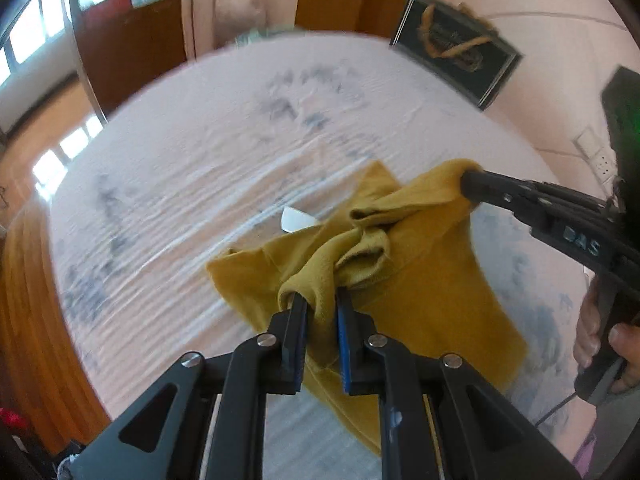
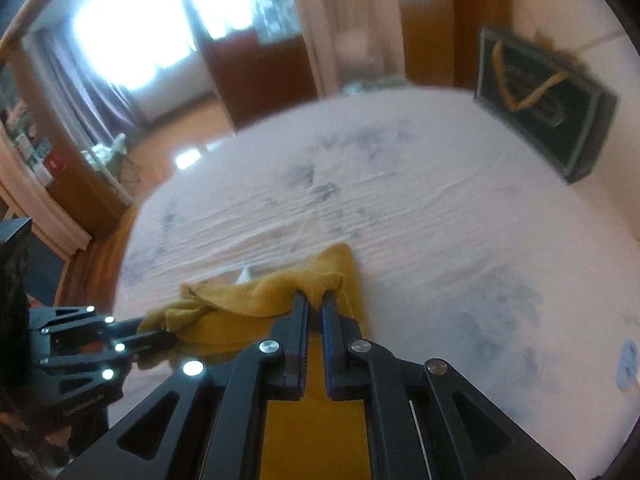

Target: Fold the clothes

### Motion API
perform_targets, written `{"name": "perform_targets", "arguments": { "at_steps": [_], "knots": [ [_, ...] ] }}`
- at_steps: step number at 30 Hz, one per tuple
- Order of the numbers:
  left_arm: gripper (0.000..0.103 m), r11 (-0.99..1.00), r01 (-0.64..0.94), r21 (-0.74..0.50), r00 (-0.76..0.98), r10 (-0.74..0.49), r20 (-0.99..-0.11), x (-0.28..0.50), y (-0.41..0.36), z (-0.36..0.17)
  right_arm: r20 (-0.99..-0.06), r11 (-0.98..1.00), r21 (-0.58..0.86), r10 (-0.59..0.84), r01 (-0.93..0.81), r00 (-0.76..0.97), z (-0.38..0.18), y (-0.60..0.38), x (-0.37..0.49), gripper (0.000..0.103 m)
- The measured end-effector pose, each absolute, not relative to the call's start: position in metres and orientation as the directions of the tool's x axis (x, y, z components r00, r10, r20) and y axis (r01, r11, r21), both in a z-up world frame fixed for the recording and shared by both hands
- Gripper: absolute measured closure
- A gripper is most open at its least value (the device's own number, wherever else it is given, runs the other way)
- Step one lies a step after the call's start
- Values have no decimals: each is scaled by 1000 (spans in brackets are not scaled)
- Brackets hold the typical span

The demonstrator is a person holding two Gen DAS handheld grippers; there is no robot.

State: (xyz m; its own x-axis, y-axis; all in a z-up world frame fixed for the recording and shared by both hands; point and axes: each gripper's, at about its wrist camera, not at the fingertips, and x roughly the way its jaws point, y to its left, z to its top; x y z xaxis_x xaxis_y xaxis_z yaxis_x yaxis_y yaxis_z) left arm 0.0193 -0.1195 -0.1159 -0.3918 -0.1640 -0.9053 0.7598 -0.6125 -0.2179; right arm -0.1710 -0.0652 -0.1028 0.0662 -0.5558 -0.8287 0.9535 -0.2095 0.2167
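A mustard-yellow garment (image 1: 432,292) hangs bunched between both grippers over the bed (image 1: 192,168). In the left wrist view my left gripper (image 1: 322,300) is shut on a gathered fold of it. My right gripper (image 1: 468,184) comes in from the right, shut on another corner, with a person's hand (image 1: 600,336) on its handle. From the right wrist camera, the right gripper (image 2: 316,296) pinches the upper edge of the garment (image 2: 240,300), and the left gripper (image 2: 160,334) holds the cloth at the lower left. The cloth's lower part drapes onto the sheet.
The bed sheet (image 2: 460,220) is pale with grey-blue prints. A small white piece (image 1: 296,218) shows behind the garment. A dark bag with yellow handles (image 1: 456,48) stands by the wall at the far right. Wooden floor (image 1: 32,300) borders the bed on the left.
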Motion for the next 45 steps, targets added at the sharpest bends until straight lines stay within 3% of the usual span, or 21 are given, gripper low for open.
{"name": "perform_targets", "arguments": {
  "at_steps": [1, 3, 4, 5, 6, 12, 20, 26, 30, 38, 45],
  "knots": [
    [88, -618, 750, -235, -395, -133, -909, 18, -126, -121, -844, -227, 222, -532, 948, 70, -111, -77, -175, 88],
    [62, -621, 741, -255, -414, -124, -902, 19, -136, -122, -851, -258, 243, -520, 935, 77, -119, -87, -183, 79],
    [35, -618, 745, -254, -423, -142, -895, 21, -140, -119, -847, -269, 254, -526, 929, 79, -119, -85, -187, 79],
    [16, -618, 745, -250, -437, -169, -884, 23, -143, -113, -843, -278, 260, -532, 925, 77, -117, -80, -191, 78],
    [12, -620, 745, -247, -453, -197, -870, 26, -145, -106, -840, -286, 262, -537, 922, 73, -115, -74, -194, 77],
    [10, -627, 758, -180, -414, -250, -875, 28, -140, -89, -850, -317, 239, -525, 918, 40, -103, -19, -204, 75],
    [10, -642, 726, -247, -427, -139, -893, 25, -61, -122, -880, -329, 249, -470, 911, 70, -127, 65, -195, 75],
    [10, -660, 719, -215, -372, -105, -922, 8, -38, -160, -867, -287, 331, -468, 899, 170, -147, 95, -181, 75],
    [10, -672, 734, -97, -276, -165, -947, 16, -29, -170, -911, -339, 287, -386, 896, 146, -170, 104, -182, 75],
    [10, -676, 720, -160, -412, -229, -882, 5, -68, -126, -878, -380, 330, -459, 864, 134, -150, 126, -192, 74],
    [10, -683, 730, -3, -255, -268, -929, -28, -123, -157, -853, -409, 389, -499, 826, 154, -148, 136, -182, 73]
  ]
}}
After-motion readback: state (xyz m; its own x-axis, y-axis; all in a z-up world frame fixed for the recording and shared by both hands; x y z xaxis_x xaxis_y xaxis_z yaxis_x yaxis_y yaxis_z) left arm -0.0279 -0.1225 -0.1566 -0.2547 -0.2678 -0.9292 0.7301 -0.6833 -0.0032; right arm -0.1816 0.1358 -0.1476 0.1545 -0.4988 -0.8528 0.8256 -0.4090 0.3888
